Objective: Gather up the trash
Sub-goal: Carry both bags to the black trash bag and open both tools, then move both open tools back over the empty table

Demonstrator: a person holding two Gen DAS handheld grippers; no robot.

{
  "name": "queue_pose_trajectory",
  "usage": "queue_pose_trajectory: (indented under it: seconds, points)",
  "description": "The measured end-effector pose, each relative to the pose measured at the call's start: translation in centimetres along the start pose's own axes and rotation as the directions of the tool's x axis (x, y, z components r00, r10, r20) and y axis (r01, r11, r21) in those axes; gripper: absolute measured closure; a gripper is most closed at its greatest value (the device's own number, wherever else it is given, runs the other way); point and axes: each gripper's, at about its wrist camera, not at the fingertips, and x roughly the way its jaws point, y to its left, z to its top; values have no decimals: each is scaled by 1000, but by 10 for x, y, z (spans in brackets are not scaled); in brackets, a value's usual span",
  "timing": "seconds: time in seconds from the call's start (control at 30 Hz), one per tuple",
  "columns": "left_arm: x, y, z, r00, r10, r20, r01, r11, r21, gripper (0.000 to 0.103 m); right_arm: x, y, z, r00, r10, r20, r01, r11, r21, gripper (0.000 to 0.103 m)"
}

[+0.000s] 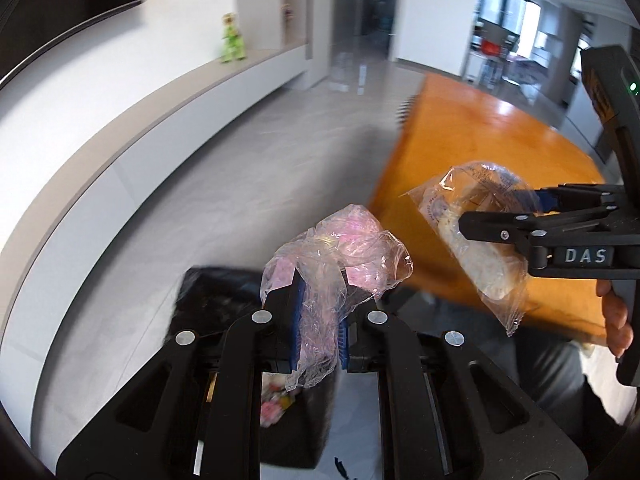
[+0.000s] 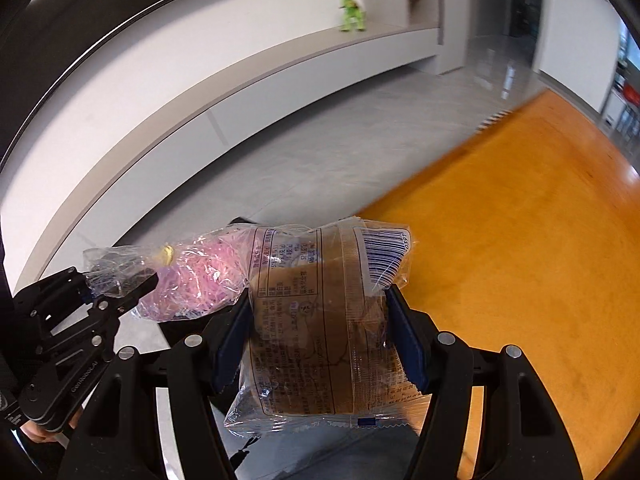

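We hold the left tongs (image 1: 320, 316) closed on a crumpled clear plastic bag (image 1: 340, 248) with pink shreds inside; the thin film is pinched between the two blue pads and the rest of the bag puffs out above them. Under these tongs we see a black trash bin (image 1: 224, 288) standing on the grey floor (image 1: 248, 168), and some pink and yellow pieces lie inside it.

Our right tongs (image 2: 320, 328) grip a clear snack wrapper (image 2: 320, 320) with a brown content, printed text and a blue barcode. The blue pads press on both sides of it, so the jaws stay rather wide. From the left wrist camera this wrapper hangs from the right tongs at the right side, in front of the orange tabletop (image 1: 480, 140). Both bags are in the air, near each other but not touching, as far as we can tell.

A hand (image 1: 618, 320) holds the right tool at the edge of the picture. Far behind, a green toy figure (image 2: 352, 10) stands on a long low shelf (image 2: 280, 64) along the white wall.
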Motion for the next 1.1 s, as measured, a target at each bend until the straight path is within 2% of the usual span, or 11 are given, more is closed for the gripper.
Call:
queue_pose_trajectory:
  seconds: [0.17, 0.3, 0.4, 0.43, 0.47, 0.5, 0.53, 0.57, 0.7, 0.93, 1.1]
  points:
    - [-11, 46, -30, 996, 84, -32, -87, 991, -97, 90, 27, 56, 9, 997, 53, -49, -58, 993, -100, 37]
    - [-18, 75, -53, 988, 140, -64, -149, 974, -169, 90, 53, 90, 15, 993, 68, -93, -81, 986, -146, 37]
    - [-21, 90, -65, 980, 168, -104, -186, 960, -207, 87, 74, 108, 23, 989, 51, -142, -78, 978, -193, 31]
    - [-19, 93, -69, 974, 186, -129, -211, 954, -215, 73, 76, 111, 25, 992, 23, -127, -49, 977, -208, 26]
    - [-18, 95, -71, 967, 212, -144, -240, 945, -222, 51, 75, 114, 26, 994, 19, -106, -42, 975, -218, 23]
    - [-18, 100, -75, 956, 248, -153, -279, 932, -230, 8, 72, 117, 25, 995, 27, -96, -47, 974, -223, 23]
    - [-19, 101, -77, 946, 291, -141, -317, 919, -235, 6, 69, 120, 23, 995, 40, -92, -60, 972, -227, 21]
    - [-17, 99, -75, 945, 298, -137, -323, 917, -236, 6, 66, 121, 21, 995, 48, -89, -68, 971, -231, 20]
    - [-8, 103, -74, 957, 253, -141, -283, 922, -266, 6, 56, 120, 16, 996, 54, -76, -71, 967, -243, 20]
    - [-15, 97, -82, 959, 250, -134, -276, 932, -236, 6, 60, 114, 24, 992, 91, -83, -106, 972, -211, 20]
    - [-16, 94, -77, 958, 251, -136, -277, 934, -228, 6, 56, 106, 21, 989, 118, -88, -133, 973, -187, 20]
